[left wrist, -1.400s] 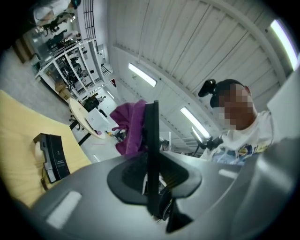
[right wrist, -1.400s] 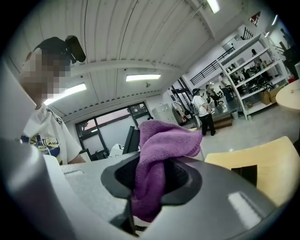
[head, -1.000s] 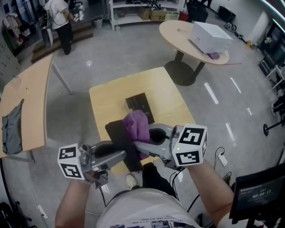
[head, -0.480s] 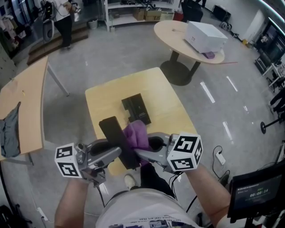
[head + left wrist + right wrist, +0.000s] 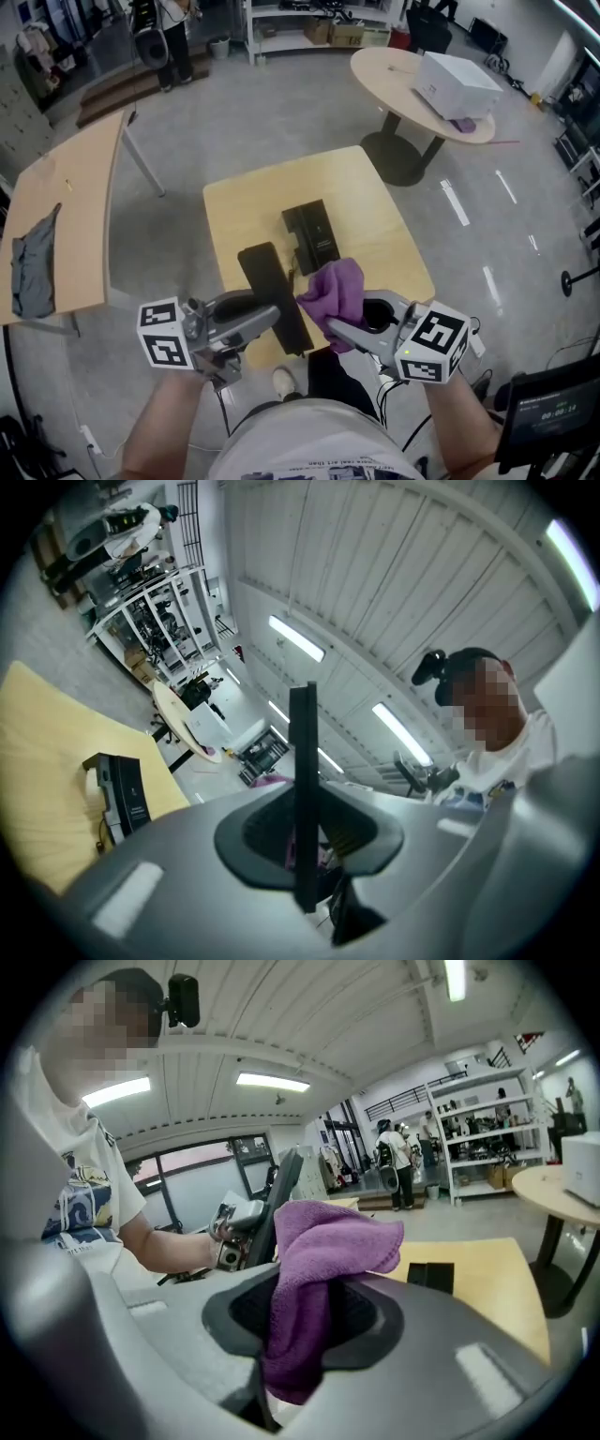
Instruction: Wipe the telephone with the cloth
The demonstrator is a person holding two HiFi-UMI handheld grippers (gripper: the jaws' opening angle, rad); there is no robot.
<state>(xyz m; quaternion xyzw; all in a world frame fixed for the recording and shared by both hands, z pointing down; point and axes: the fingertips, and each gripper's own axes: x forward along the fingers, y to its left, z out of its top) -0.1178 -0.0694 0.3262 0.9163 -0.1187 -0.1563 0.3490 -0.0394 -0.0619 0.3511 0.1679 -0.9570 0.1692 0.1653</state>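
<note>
Right gripper (image 5: pixel 330 325), clamped on purple cloth (image 5: pixel 336 289), sat just right of handset (image 5: pixel 267 279) pinched in my left gripper (image 5: pixel 269 321), long axis running away.

Sq. wood table (image 5: pixel 246 202) w/ phone base (image 5: pixel 315 234)

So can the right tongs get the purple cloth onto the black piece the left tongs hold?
Probably yes. The purple cloth in the right tongs sits right beside the black piece, with nothing between them.
</note>
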